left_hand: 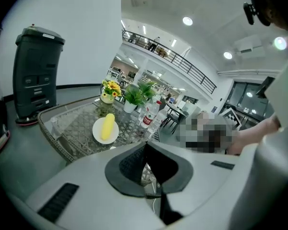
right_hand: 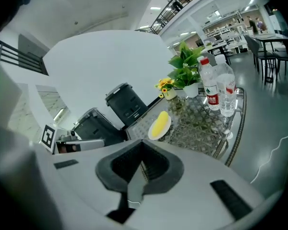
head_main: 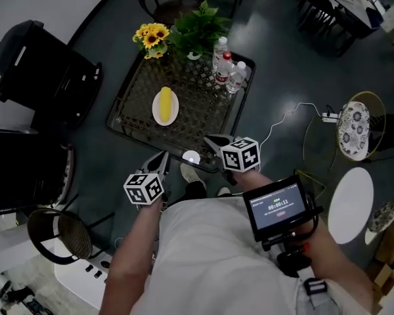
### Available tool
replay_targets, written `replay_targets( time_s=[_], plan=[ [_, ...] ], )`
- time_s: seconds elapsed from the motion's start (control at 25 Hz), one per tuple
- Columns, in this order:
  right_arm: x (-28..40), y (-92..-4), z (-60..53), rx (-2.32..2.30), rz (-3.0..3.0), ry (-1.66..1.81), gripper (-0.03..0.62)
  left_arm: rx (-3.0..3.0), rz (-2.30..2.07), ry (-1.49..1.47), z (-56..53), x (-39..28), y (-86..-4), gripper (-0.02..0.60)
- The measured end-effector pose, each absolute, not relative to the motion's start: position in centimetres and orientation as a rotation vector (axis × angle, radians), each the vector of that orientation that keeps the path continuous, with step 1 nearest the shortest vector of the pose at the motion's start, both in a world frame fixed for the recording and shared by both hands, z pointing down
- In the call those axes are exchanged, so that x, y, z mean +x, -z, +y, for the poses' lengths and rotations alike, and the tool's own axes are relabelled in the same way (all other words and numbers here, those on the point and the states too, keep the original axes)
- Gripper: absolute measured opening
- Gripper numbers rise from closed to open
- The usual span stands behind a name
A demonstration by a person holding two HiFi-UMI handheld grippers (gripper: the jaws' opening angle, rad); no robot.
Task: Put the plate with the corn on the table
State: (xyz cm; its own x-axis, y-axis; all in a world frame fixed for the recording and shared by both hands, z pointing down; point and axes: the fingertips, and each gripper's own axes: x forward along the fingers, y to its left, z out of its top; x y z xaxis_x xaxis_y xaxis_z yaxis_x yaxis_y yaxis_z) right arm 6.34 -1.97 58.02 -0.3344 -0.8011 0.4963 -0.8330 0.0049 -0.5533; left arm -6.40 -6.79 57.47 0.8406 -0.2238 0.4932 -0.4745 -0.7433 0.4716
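Corn (head_main: 164, 103) lies long and yellow on a small white plate (head_main: 172, 115). The plate sits on the glass table (head_main: 200, 104), near the middle, with nothing touching it. The table top has a woven pattern under the glass and a dark basket-like rim.

At the far end of the table stand a pot of yellow sunflowers (head_main: 152, 39) and a green plant (head_main: 198, 26). Just beside the plant are three water bottles (head_main: 227, 66). One has a red cap and a red label, but the words on it are too small to read.

The left gripper (head_main: 162, 158) is at the near edge of the table, well apart from the plate. Its jaws are pressed together with nothing between them. The right gripper (head_main: 214, 141) is just beside it, over the near edge. Its jaws are pressed together too, and it holds nothing. Each gripper has a cube with black and white square marks.

A small screen (head_main: 278, 205) by the person's right arm shows white numbers and a red spot. The numbers are too tiny to read for sure. A big black machine (head_main: 39, 64) stands on the floor to the left of the table.
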Motion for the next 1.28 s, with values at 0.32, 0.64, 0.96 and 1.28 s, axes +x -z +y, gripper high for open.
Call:
replay_targets(
  time_s=[0.32,0.64,0.96,1.28],
  plan=[
    [4.1,-55.5,3.4,1.758,-2.284,-1.196,0.008,2.449,-0.525,-0.487,-0.3,-8.7,-55.2,0.008],
    [2.5,-53.8,8.0,1.705,-2.342,-1.123,0.007,2.475,-0.579,-0.413,4.3,-10.8,-53.2,0.008],
    [1.2,-53.0,11.1,1.653,-2.406,-1.055,0.006,2.503,-0.567,-0.391,8.7,-10.5,-53.2,0.008],
    [-0.5,-52.7,10.6,1.636,-2.44,-1.064,0.008,2.508,-0.592,-0.388,8.1,-11.3,-53.1,0.008]
  ],
)
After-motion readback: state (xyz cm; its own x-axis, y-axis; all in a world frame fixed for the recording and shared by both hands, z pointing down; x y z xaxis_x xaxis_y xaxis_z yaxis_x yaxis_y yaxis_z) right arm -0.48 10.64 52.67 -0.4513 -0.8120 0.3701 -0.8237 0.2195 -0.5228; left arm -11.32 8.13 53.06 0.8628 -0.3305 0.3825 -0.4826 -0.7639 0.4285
